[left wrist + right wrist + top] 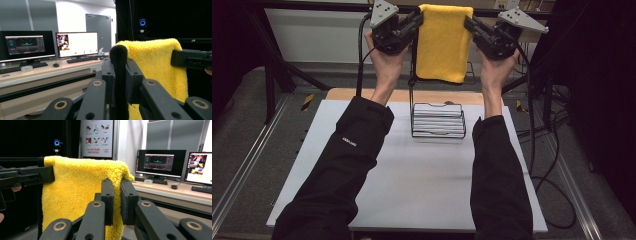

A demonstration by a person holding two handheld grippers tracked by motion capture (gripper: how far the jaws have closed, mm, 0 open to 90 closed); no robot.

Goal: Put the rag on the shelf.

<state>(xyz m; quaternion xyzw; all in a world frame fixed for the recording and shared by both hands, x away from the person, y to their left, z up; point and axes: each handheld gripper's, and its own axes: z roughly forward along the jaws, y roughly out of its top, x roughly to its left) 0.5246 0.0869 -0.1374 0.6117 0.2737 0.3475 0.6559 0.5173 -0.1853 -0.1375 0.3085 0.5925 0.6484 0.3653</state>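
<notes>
A yellow towel [443, 45] hangs folded and high above the table, stretched between both grippers. My left gripper [418, 17] is closed at its top left corner. In the left gripper view the towel [155, 65] lies just right of the jaws, and a black padded post [118, 52] stands in the narrow gap of my left gripper [119, 61]. My right gripper [469, 21] pinches the top right corner. The right gripper view shows my right gripper [117, 182] with the towel [80, 185] squeezed between its jaws.
A black wire rack [438, 120] with white slats sits on the white table [412, 175] under the towel, and a thin black upright [412, 75] rises from its left side. Desks with monitors [76, 43] stand beyond. Cables trail at the right.
</notes>
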